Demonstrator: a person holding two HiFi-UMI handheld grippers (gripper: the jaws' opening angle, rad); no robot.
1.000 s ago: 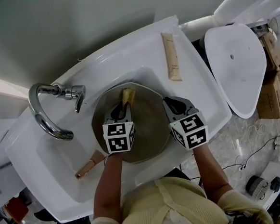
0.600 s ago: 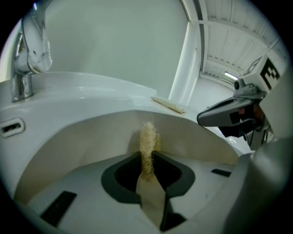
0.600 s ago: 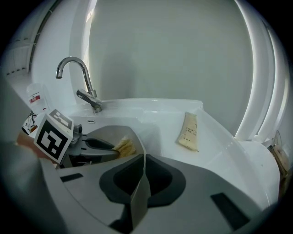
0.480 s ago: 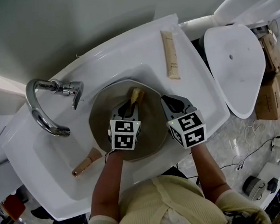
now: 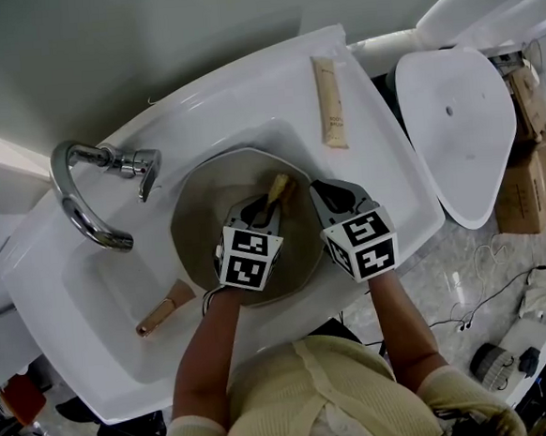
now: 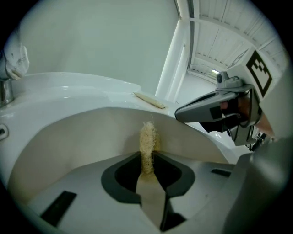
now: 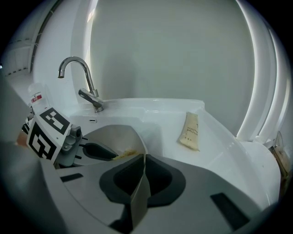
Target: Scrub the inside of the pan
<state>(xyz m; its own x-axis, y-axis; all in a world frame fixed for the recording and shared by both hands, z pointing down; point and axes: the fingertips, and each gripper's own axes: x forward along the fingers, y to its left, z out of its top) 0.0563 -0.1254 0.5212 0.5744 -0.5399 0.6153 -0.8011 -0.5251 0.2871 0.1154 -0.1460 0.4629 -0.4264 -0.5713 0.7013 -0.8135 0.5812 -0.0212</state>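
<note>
The beige pan (image 5: 198, 218) lies in the white sink (image 5: 99, 282), its wooden handle (image 5: 163, 310) pointing to the lower left. My left gripper (image 5: 265, 206) is inside the pan, shut on a yellow loofah scrubber (image 5: 278, 186) that rests against the far right wall. In the left gripper view the loofah (image 6: 147, 139) stands up from the shut jaws (image 6: 147, 167) against the pan wall (image 6: 68, 141). My right gripper (image 5: 320, 193) is shut on the pan's right rim. The right gripper view shows the rim (image 7: 137, 137) pinched between the jaws (image 7: 143, 157).
A chrome faucet (image 5: 84, 204) arches over the sink's left side. A beige tube (image 5: 328, 100) lies on the sink's back ledge. A white toilet lid (image 5: 459, 127) is to the right, with cardboard boxes (image 5: 531, 154) beyond it.
My left gripper has moved to the right across the pan with the loofah, close to the right gripper. The right gripper has kept its hold on the rim.
</note>
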